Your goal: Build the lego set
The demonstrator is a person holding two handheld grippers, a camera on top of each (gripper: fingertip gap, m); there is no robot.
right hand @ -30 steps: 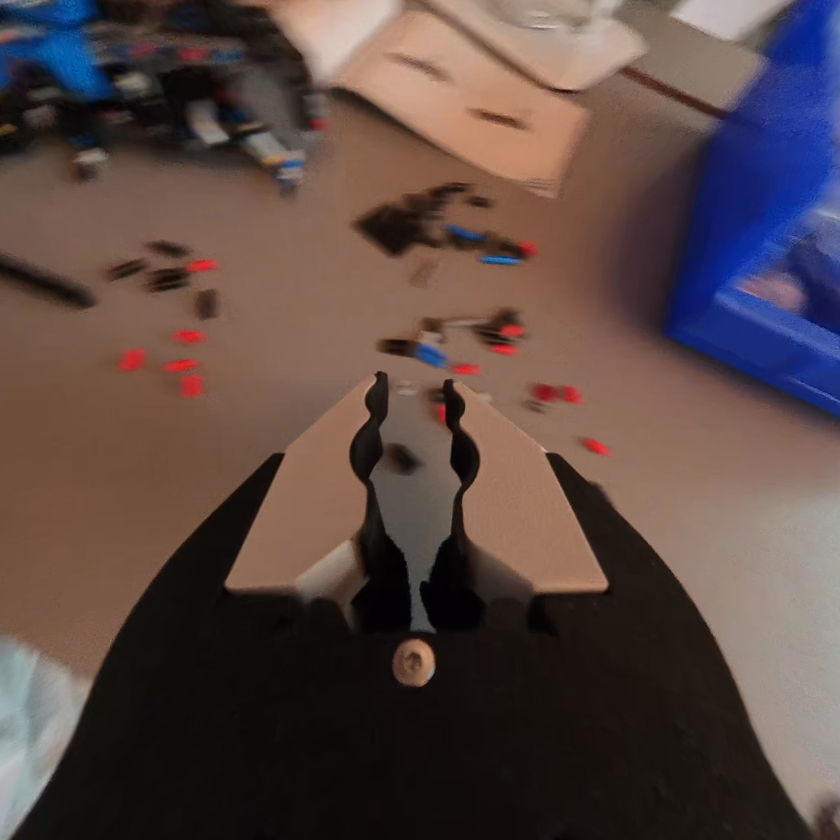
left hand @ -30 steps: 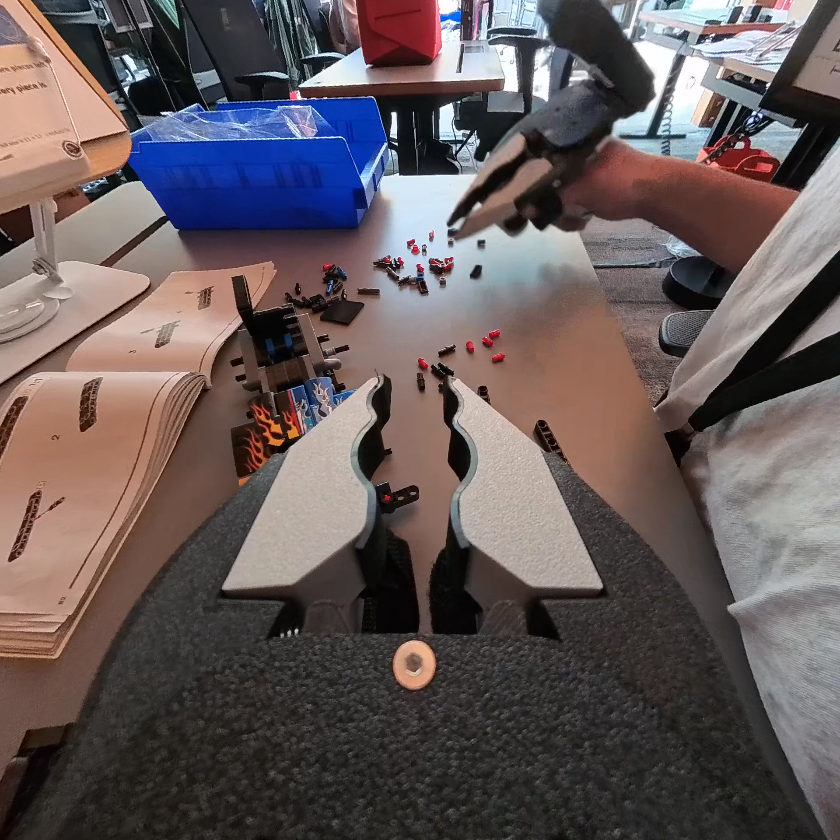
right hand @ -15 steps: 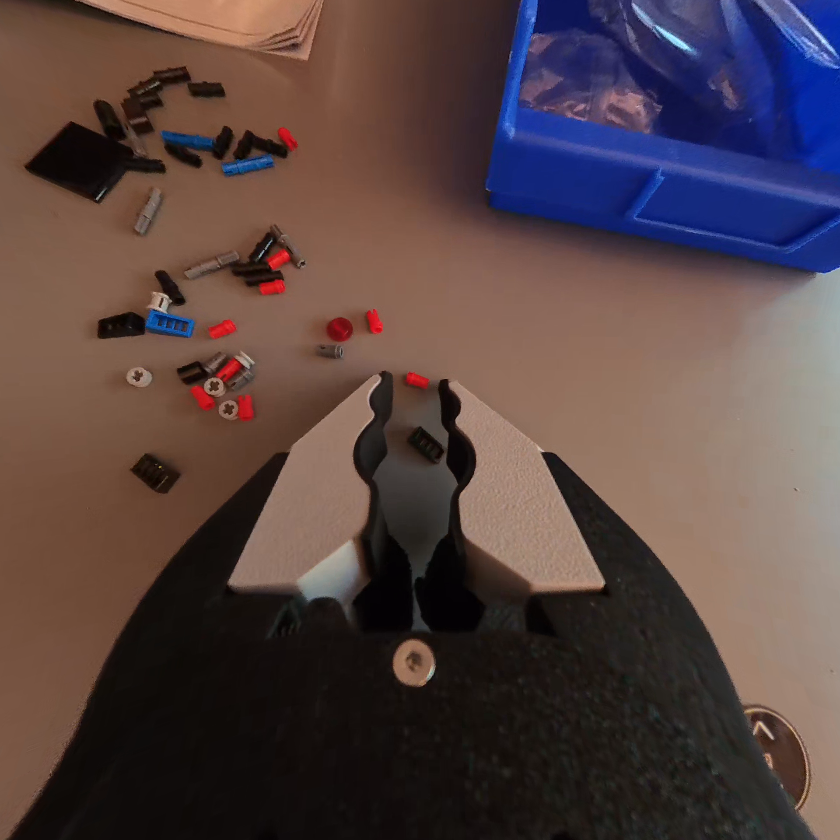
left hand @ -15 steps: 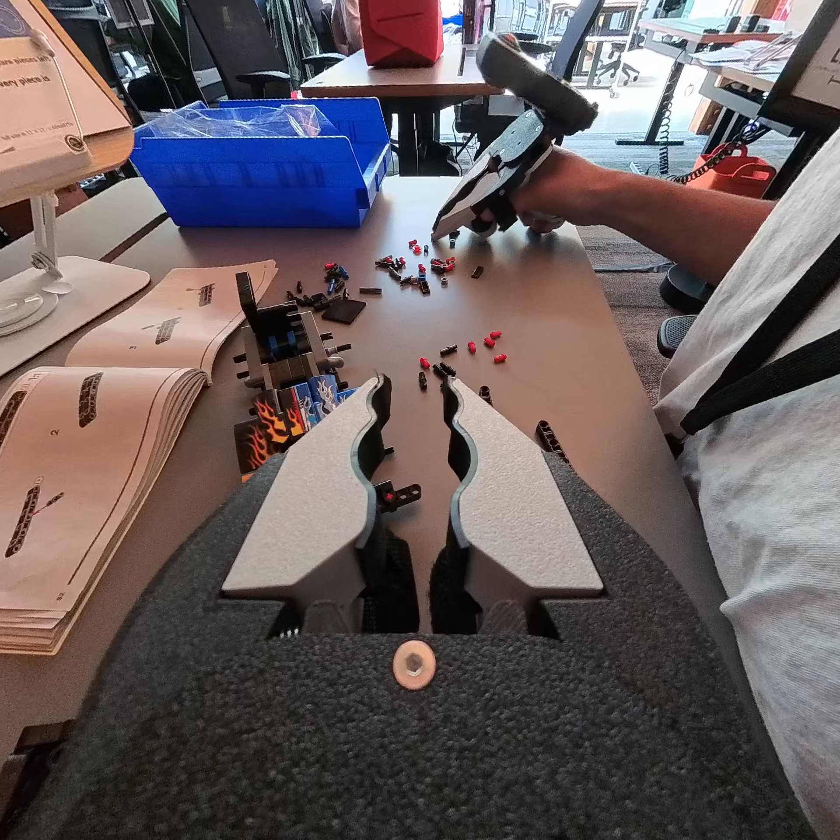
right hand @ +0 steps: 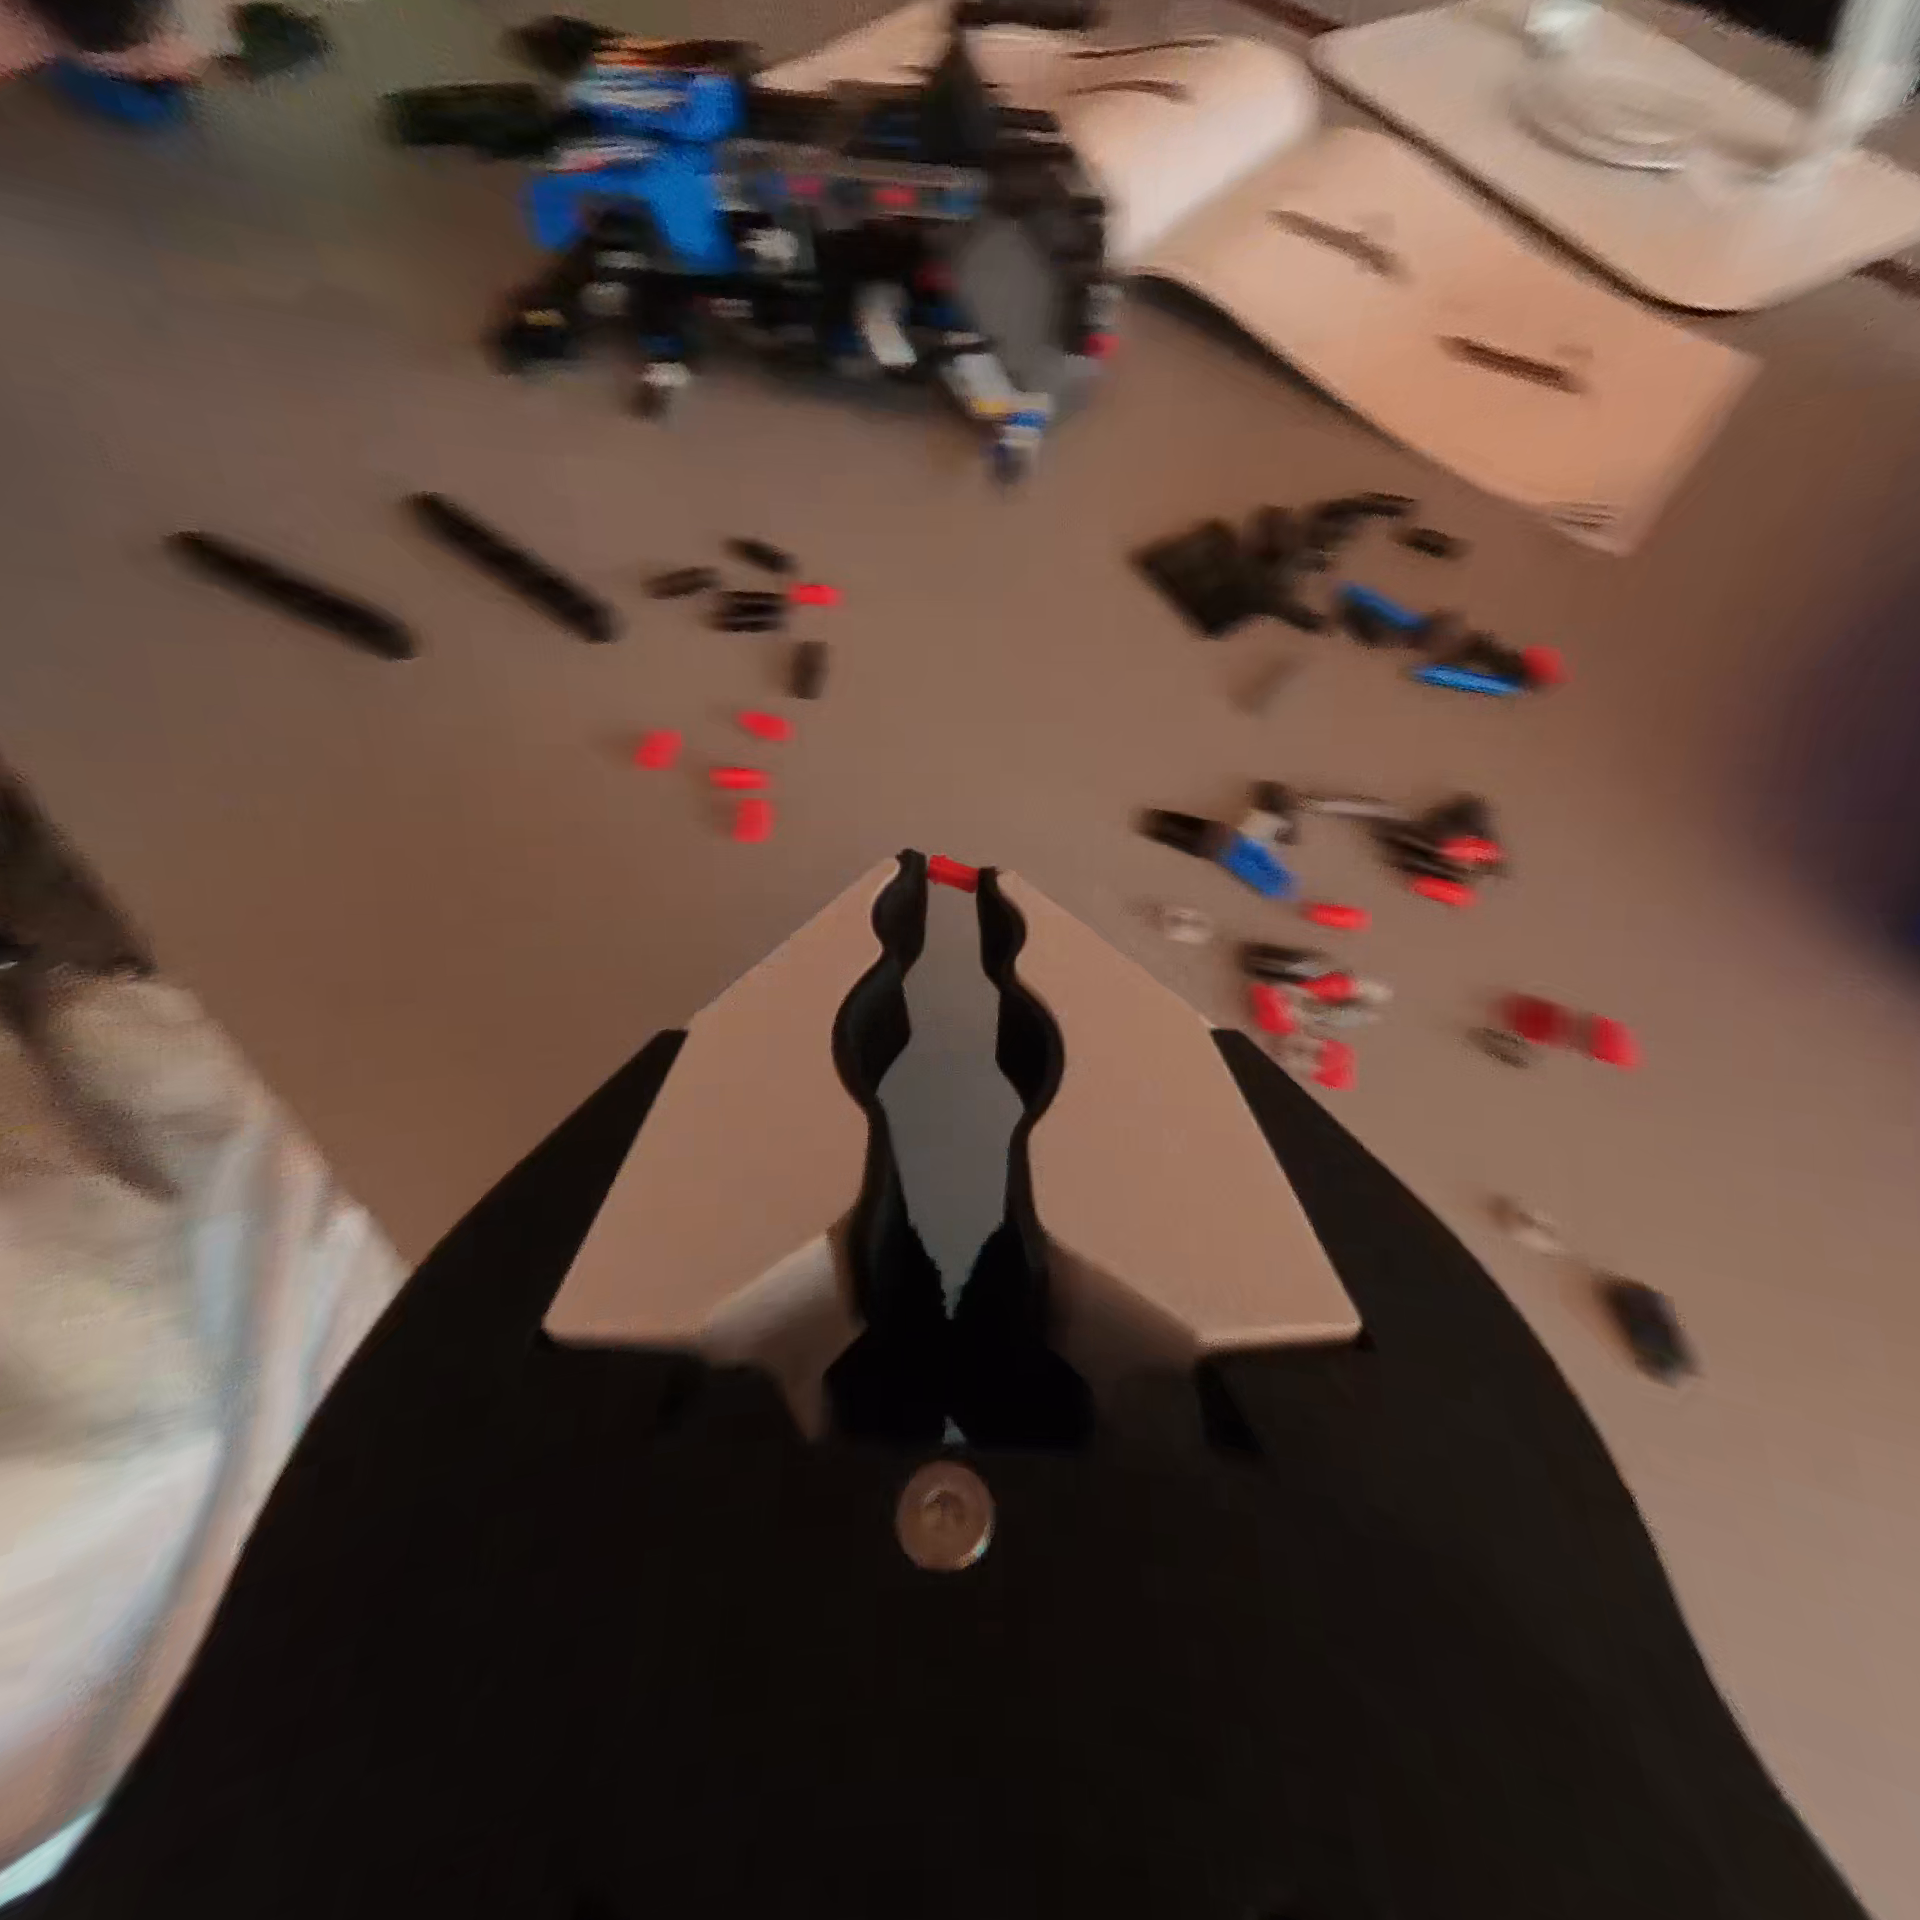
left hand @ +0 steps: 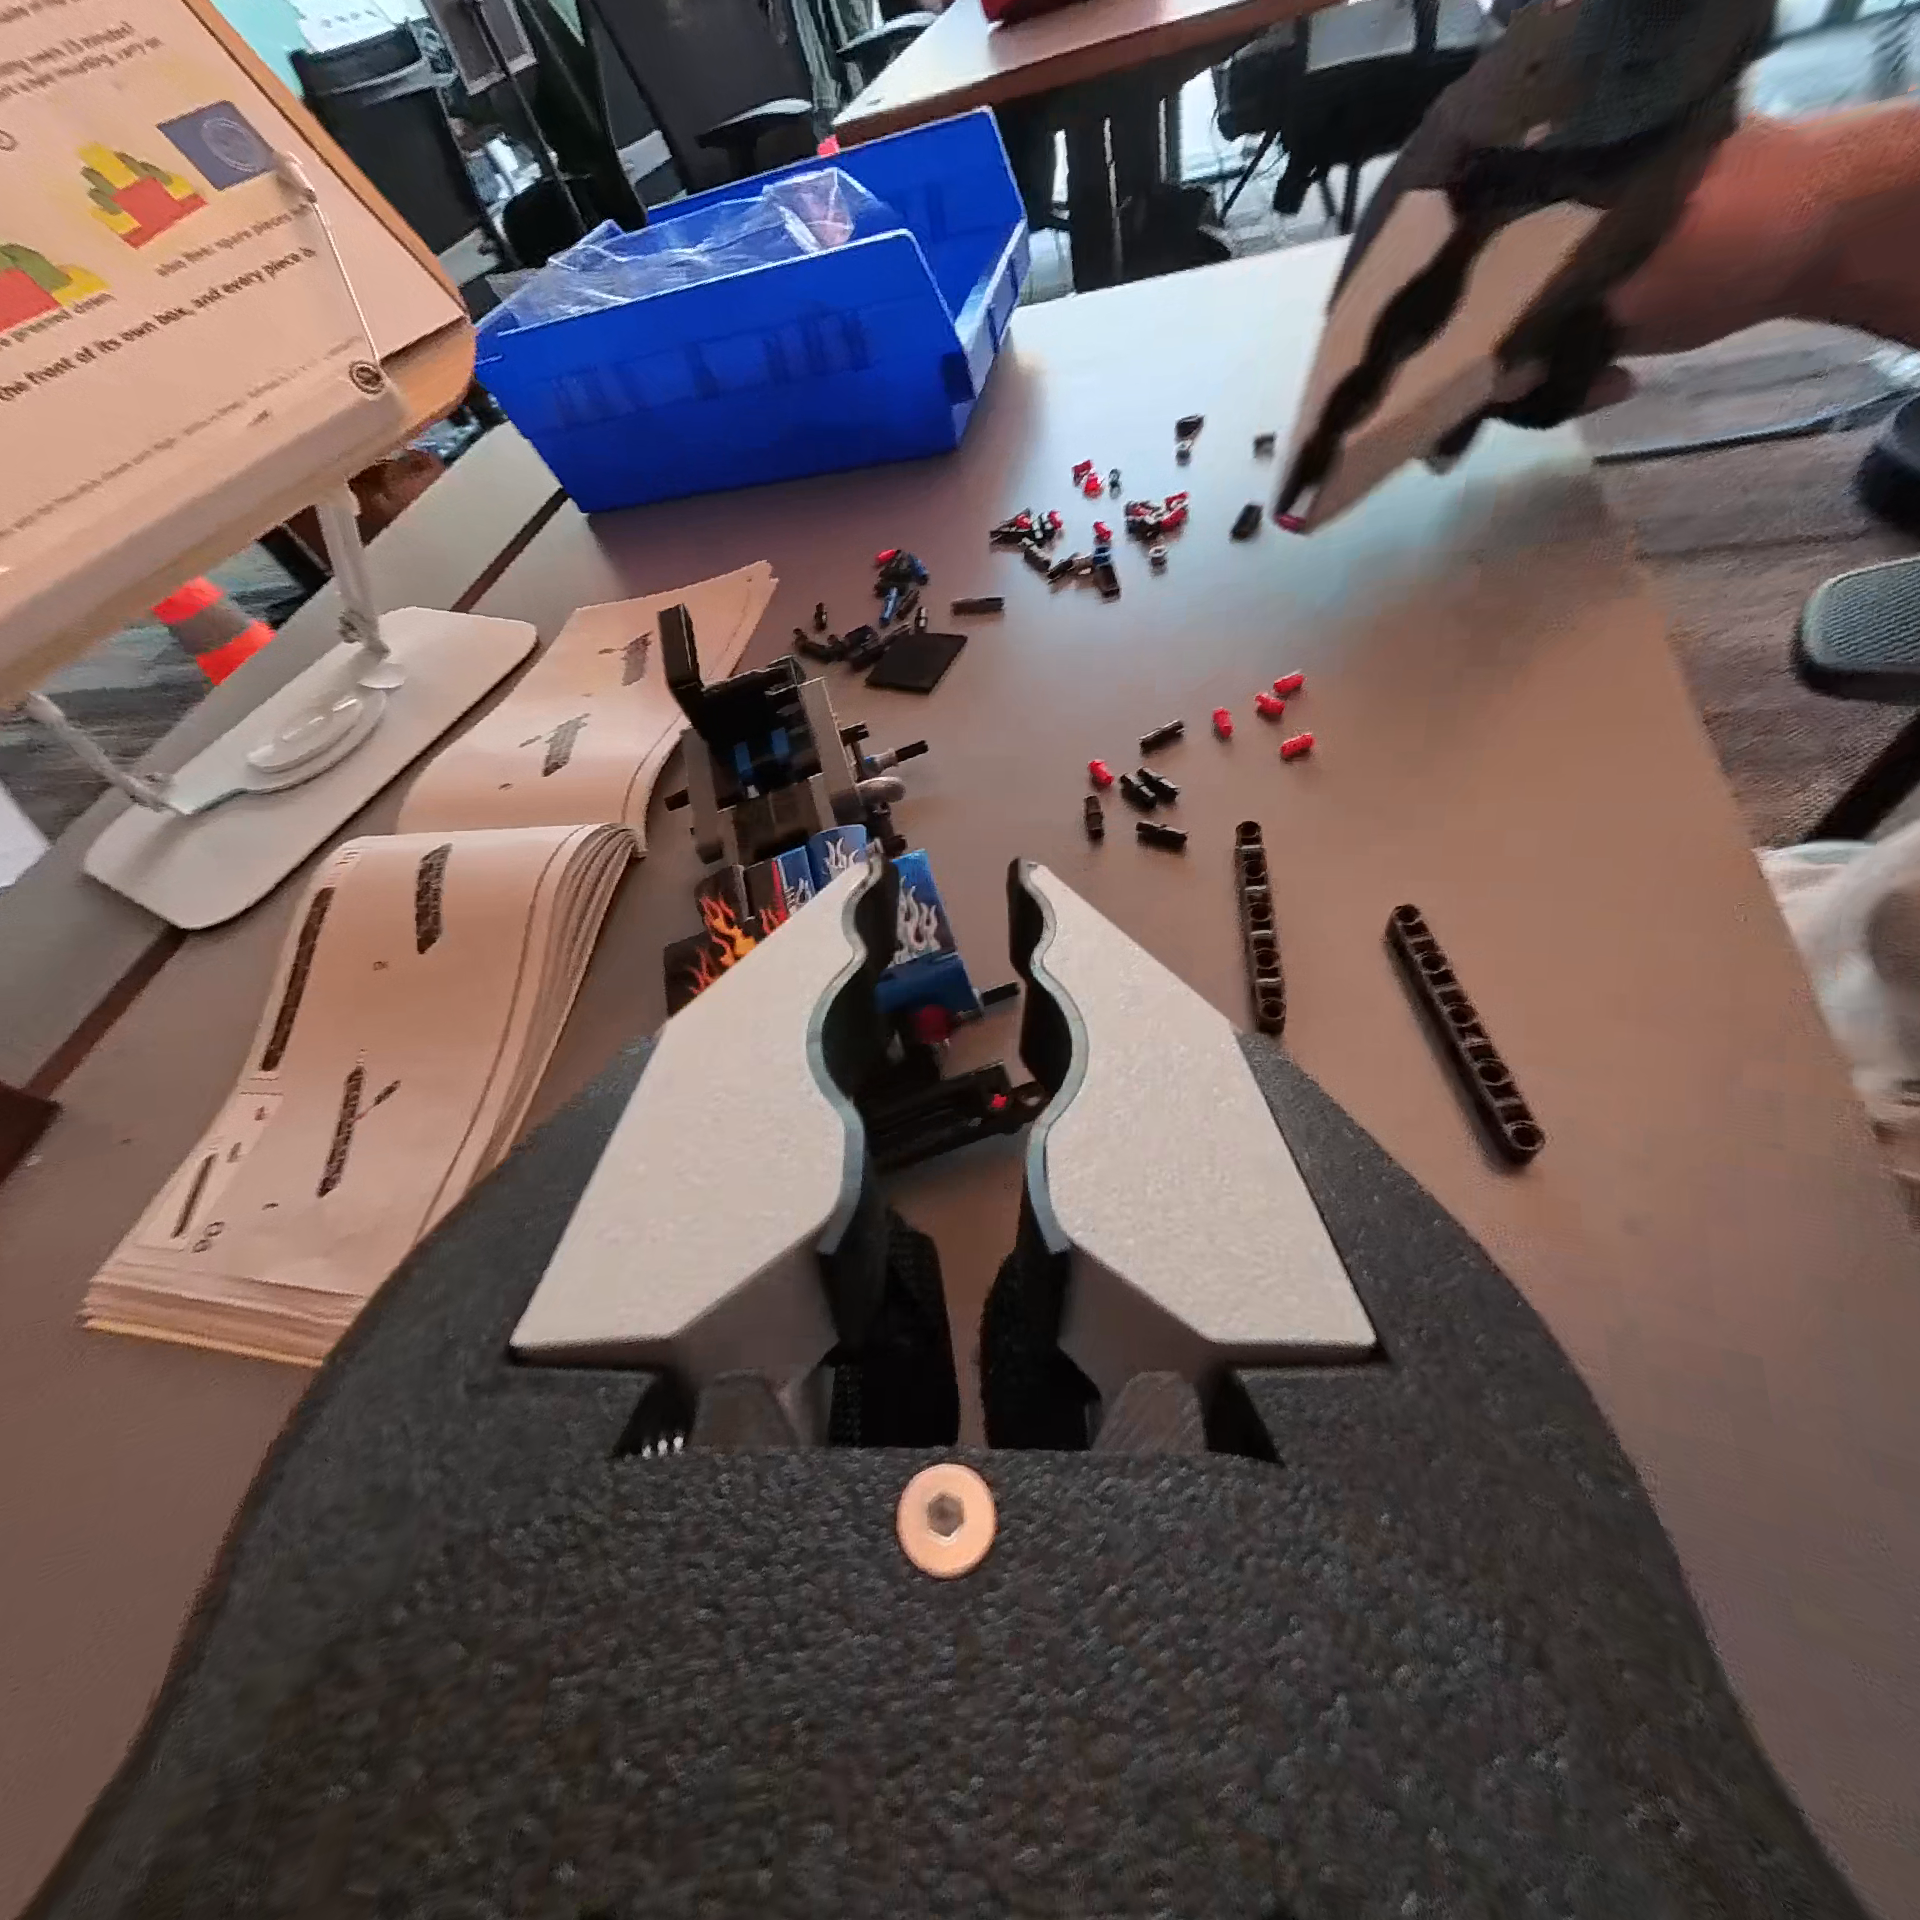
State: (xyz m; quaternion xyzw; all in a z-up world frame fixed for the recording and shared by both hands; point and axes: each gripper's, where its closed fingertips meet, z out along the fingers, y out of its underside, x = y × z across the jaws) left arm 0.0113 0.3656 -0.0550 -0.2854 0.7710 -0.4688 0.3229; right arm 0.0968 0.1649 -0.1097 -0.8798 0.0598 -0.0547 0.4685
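Note:
The partly built black and blue Lego model (left hand: 769,769) with flame panels lies on the brown table (left hand: 1455,1351). My left gripper (left hand: 948,883) is open just above its near end. A blue flame panel (left hand: 920,925) and a black part with a red pin (left hand: 956,1112) show between the fingers. My right gripper (right hand: 948,878) is shut on a small red pin (right hand: 951,871) at its tips and held above the table. It also shows in the left wrist view (left hand: 1299,509), up at the right. The right wrist view is blurred; the model (right hand: 790,239) lies ahead of it.
Loose red, black and blue pins (left hand: 1091,530) are scattered mid-table. Two long black beams (left hand: 1257,925) (left hand: 1460,1029) lie right of my left gripper. An open instruction booklet (left hand: 395,997) lies at the left, a blue bin (left hand: 748,343) at the back, and a sheet on a white stand (left hand: 187,312) at the far left. Across from one pair of fingers to the other is roughly 25 cm.
My right gripper closed on a red pin near the blue bin, lifted it and swung toward the model. My left gripper moved forward over the model's near end.

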